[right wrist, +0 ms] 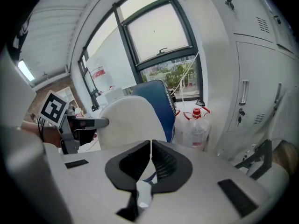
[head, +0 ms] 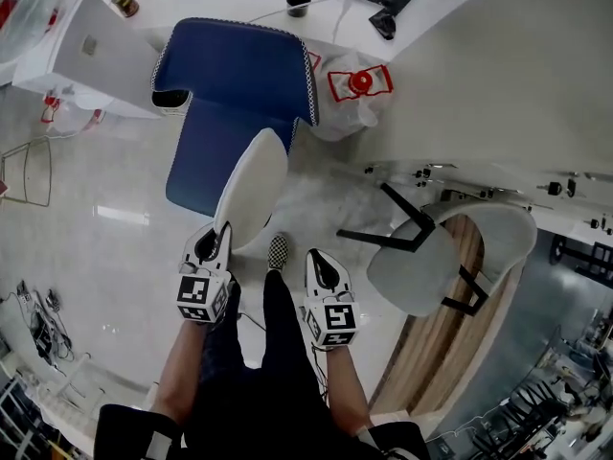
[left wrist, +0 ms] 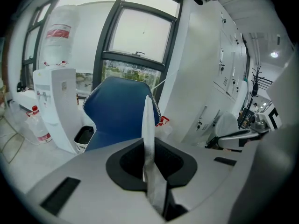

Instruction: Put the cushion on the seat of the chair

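Observation:
A blue chair (head: 239, 75) stands ahead with its seat (head: 215, 156) towards me; it also fills the middle of the left gripper view (left wrist: 119, 113). The white oval cushion (head: 251, 185) hangs edge-on over the seat's front. My left gripper (head: 222, 230) is shut on its near edge, and in the left gripper view the cushion (left wrist: 148, 125) is a thin white strip pinched between the jaws. My right gripper (head: 312, 257) hovers to the right, apart from the cushion, jaws shut with nothing between the tips. The right gripper view shows the cushion (right wrist: 133, 120) at left, in front of the chair (right wrist: 163, 101).
A white chair (head: 445, 257) with black legs lies tipped at the right on a wooden strip. A bagged water bottle (head: 359, 84) with a red cap sits right of the blue chair. A white appliance (head: 91, 51) and small black bin (head: 170, 99) stand at its left. My checkered shoe (head: 278, 250) is between the grippers.

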A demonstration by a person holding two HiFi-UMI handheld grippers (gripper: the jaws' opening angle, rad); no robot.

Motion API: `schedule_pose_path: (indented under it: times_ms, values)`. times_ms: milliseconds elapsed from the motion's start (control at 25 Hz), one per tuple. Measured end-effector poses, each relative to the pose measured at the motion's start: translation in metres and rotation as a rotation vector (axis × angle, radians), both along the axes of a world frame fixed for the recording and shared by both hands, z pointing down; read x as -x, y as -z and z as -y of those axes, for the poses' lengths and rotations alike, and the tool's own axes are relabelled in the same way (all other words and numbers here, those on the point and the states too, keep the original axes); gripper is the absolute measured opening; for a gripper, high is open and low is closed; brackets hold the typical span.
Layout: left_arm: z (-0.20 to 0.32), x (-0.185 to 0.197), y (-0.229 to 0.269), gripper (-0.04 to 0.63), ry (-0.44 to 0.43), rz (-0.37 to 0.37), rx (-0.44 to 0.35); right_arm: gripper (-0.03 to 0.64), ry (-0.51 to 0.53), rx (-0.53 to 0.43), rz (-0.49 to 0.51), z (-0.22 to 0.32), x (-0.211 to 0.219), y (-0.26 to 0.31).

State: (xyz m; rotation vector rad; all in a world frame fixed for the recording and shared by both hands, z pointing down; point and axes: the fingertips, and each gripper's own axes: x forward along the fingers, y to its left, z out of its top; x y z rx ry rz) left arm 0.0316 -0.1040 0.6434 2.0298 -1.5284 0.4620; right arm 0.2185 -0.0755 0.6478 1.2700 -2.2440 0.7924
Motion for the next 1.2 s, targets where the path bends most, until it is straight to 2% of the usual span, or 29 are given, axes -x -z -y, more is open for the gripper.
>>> schedule_pose_path:
  times_ms: [280,720,1200]
  values:
    - [0.001,0.04,-0.012,0.046,0.023,0.038,-0.013,0.034,0.032,0.001,-0.009,0.002,0.028,-0.008]
    - [0.004,0.097,-0.044,0.046,0.07,0.054,-0.007,0.034,0.08,0.032,-0.019,0.001,0.078,-0.027]
    - [0.008,0.149,-0.094,0.046,0.107,0.031,0.037,0.034,0.123,0.053,-0.022,0.019,0.138,-0.052]
